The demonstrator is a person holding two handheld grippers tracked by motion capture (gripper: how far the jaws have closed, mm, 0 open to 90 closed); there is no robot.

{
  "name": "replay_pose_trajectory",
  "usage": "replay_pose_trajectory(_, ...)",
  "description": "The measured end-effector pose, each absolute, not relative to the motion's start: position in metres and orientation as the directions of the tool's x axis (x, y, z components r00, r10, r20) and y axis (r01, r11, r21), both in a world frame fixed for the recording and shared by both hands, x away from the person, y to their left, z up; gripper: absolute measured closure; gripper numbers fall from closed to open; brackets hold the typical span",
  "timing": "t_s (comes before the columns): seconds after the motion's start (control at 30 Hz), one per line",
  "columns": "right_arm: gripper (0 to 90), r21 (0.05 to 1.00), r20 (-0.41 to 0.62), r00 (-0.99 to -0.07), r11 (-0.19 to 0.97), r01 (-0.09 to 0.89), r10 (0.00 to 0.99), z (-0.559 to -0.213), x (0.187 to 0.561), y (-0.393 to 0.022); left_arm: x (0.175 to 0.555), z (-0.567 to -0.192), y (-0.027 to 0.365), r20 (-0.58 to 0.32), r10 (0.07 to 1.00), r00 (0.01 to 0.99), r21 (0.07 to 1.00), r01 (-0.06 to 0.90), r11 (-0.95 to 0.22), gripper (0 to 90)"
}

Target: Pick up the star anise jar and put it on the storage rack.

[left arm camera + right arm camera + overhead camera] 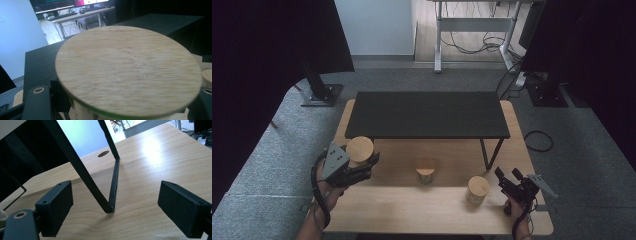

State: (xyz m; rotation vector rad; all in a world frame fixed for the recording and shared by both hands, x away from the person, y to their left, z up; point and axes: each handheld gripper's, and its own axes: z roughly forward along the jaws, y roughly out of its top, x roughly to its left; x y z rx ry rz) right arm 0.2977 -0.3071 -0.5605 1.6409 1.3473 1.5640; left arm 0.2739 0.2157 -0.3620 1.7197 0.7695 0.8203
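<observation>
- Plainly, the left gripper (pixel 362 167) is clamped on a large wooden-lidded jar (pixel 360 149), at the near left of the table by the front edge of the black shelf (pixel 427 114); whether the jar stands on the table or is lifted I cannot tell.
- In the left gripper view the lid (pixel 128 70) is a flat round disc of pale wood with a thin greenish line under its rim; the pale body below looks rigid, and I judge it stiff, fairly smooth and possibly breakable.
- It looks bulky rather than heavy; the lid may be loose, so I would keep it upright.
- Taking hold on the body just below the lid, as the jaws stand now, seems the safest place: the lid's overhang would stop a slip.
- The right gripper (pixel 508 176) rests at the near right with its jaws spread wide and nothing between them; its view looks past the shelf's slanted black leg (pixel 113 183).
- Two smaller wooden-topped jars stand apart on the table: one in the middle (pixel 426 170), one near right (pixel 477 189), just beside the right gripper.
- The light wood table (pixel 412 210) is smooth and level; around it lies grey carpet (pixel 272 165), with dark curtains at both sides and a desk with cables far off.
</observation>
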Motion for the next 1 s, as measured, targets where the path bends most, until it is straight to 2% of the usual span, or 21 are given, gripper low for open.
replay_pose_trajectory(1.0,12.4,0.868,0.447,-0.148,-0.388,0.309,0.882,-0.561,0.298,-0.307,0.298,-0.345,0.208,0.191,0.814,0.549,0.954,0.092,-0.286,24.8)
